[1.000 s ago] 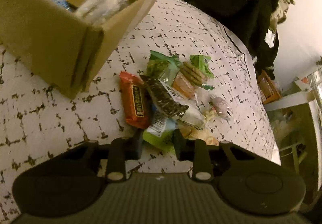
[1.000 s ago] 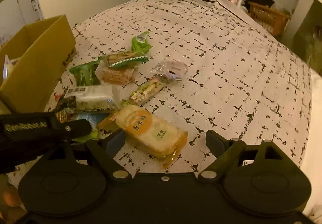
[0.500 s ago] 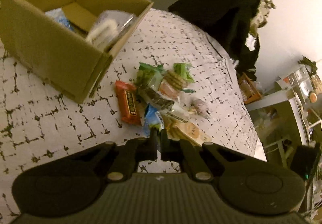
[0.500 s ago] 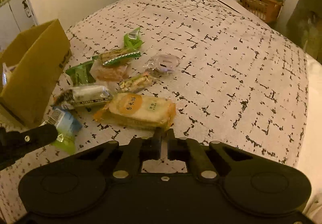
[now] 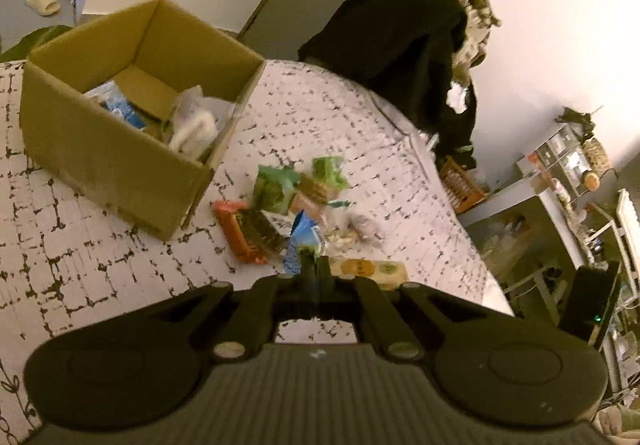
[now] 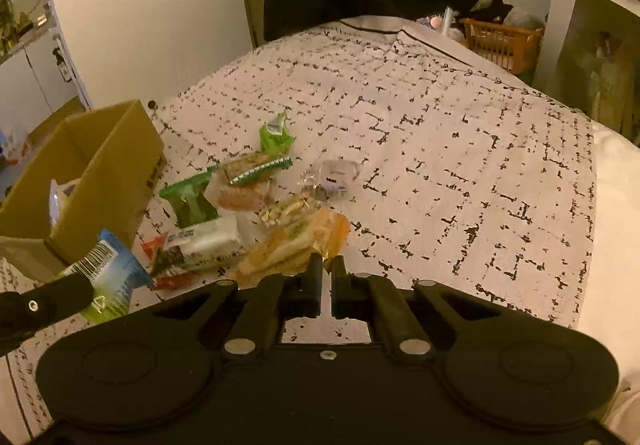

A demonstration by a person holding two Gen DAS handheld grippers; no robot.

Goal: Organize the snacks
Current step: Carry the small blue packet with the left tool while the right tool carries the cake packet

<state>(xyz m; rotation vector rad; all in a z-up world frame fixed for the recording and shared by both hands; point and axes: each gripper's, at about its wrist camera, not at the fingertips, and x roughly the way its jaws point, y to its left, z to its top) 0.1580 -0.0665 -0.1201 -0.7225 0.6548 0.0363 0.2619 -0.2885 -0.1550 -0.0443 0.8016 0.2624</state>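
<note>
Hand-held gripper [image 5: 315,265] pinching crinkly blue packet [image 5: 301,241]

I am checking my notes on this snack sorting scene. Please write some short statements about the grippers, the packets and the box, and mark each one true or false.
1. The left gripper is shut on the blue packet. True.
2. The right gripper is open and holds nothing. False: it is shut on the edge of the yellow cracker packet.
3. The cardboard box is empty. False: some packets already lie inside.
4. The orange packet lies on the tablecloth near the box. True.
</note>
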